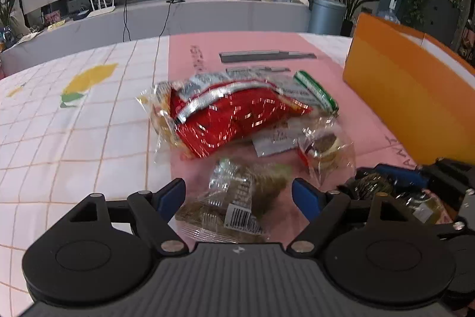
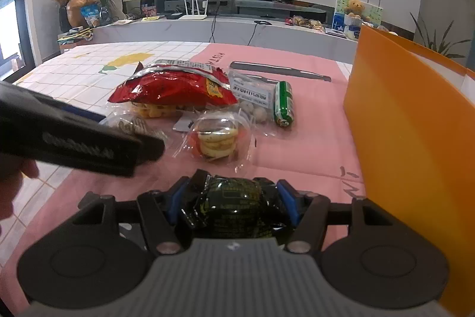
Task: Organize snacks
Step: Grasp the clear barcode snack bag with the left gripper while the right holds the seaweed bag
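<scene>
In the left wrist view, the left gripper (image 1: 239, 196) is hovering with its blue fingers (image 1: 169, 196) spread wide and released around a clear-wrapped brown snack (image 1: 237, 198) that is lying on the pink mat (image 1: 190, 168) of the bench, with the red snack bag (image 1: 234, 118) lying beyond it and the orange box (image 1: 409, 97) standing at the right. In the right wrist view, the right gripper (image 2: 231, 205) is grasping a dark green wrapped snack (image 2: 234, 208) between half-closed fingers (image 2: 288, 198), just beside the orange box (image 2: 415, 138), whose inside is hidden, while a clear pack of cookies (image 2: 218, 138) and a green roll (image 2: 283, 104) are lying ahead.
</scene>
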`<state>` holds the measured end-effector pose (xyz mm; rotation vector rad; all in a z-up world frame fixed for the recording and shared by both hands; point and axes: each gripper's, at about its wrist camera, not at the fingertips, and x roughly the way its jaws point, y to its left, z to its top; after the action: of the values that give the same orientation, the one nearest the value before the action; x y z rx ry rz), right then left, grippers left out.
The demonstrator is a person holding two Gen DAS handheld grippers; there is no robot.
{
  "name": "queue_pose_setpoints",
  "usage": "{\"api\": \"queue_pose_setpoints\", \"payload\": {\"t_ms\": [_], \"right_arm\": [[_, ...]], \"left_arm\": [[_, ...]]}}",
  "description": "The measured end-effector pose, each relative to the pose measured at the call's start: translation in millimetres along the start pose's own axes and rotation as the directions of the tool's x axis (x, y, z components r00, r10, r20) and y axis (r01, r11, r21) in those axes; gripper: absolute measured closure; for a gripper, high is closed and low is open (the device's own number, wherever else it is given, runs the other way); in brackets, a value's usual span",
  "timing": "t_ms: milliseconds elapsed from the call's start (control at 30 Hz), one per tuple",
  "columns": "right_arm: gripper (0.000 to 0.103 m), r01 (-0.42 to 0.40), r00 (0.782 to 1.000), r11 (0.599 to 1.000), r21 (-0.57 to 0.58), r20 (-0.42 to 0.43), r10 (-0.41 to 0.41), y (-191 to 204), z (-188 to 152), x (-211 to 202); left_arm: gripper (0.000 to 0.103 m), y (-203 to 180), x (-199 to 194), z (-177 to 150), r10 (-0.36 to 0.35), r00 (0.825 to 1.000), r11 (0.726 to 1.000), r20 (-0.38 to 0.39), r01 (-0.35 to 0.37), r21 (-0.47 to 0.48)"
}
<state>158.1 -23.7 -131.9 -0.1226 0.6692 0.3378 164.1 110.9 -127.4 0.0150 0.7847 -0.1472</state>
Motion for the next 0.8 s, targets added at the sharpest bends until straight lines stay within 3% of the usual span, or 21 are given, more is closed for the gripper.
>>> {"api": "queue_pose_setpoints", "payload": {"t_ms": [133, 200, 467, 600, 800], "right_arm": [[0.041, -0.002, 1.000, 1.000, -0.002, 0.004, 0.002, 0, -1, 0], [0.041, -0.002, 1.000, 1.000, -0.003, 0.005, 0.002, 0, -1, 0], [0.043, 0.011, 1.000, 0.999, -0.040, 0.015, -0.010, 6, 0, -2], [0.044, 0.025, 1.000, 0.999, -0.042, 0.012, -0.024, 9, 1, -3], [0.045, 0.037, 0.999, 0.998, -0.043, 0.041, -0.035, 13, 4, -10]], "left_arm": [[0.020, -6, 4, -5, 0.036, 0.999, 0.999, 0.015, -0.037, 0.021], [0.041, -5, 1, -6, 0.029, 0.999, 1.000, 0.033, -0.029, 0.001], [0.051, 2, -10, -3, -0.016, 1.000, 0.999, 0.015, 0.017, -0.051], [0.052, 3, -20, -2, 0.002, 1.000, 0.998, 0.020, 0.000, -0.070], [0.054, 5, -41, 0, -0.019, 0.998, 0.997, 0.065, 0.025, -0.079]]}}
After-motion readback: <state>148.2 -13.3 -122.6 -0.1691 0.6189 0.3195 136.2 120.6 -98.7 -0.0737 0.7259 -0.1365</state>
